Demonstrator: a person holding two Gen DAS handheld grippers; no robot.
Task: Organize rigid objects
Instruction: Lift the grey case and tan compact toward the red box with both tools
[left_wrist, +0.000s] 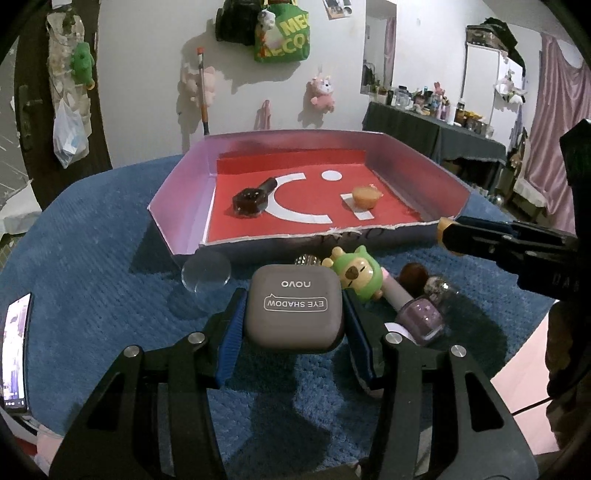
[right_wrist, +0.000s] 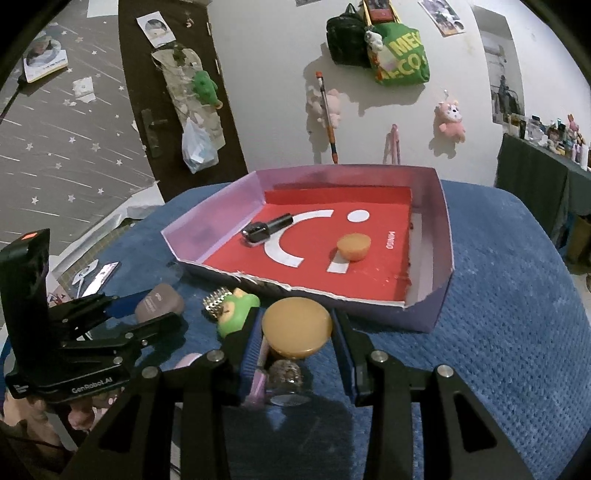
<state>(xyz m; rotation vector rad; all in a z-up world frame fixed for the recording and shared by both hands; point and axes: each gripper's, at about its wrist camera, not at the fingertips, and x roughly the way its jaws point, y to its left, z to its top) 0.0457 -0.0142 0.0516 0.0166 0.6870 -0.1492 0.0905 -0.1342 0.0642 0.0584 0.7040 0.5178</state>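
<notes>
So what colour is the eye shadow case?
Taupe grey eye shadow case, clearest in the left wrist view.

The left tool clamps a grey eyeshadow case before the red-floored box.

A white wall stands behind the blue-covered surface. On it hang a green bag, a black bag, pink plush toys and photos. To the left is a dark door with a handle, beside star-patterned wallpaper. At right, a dark-draped table holds bottles near pink curtains.
</notes>
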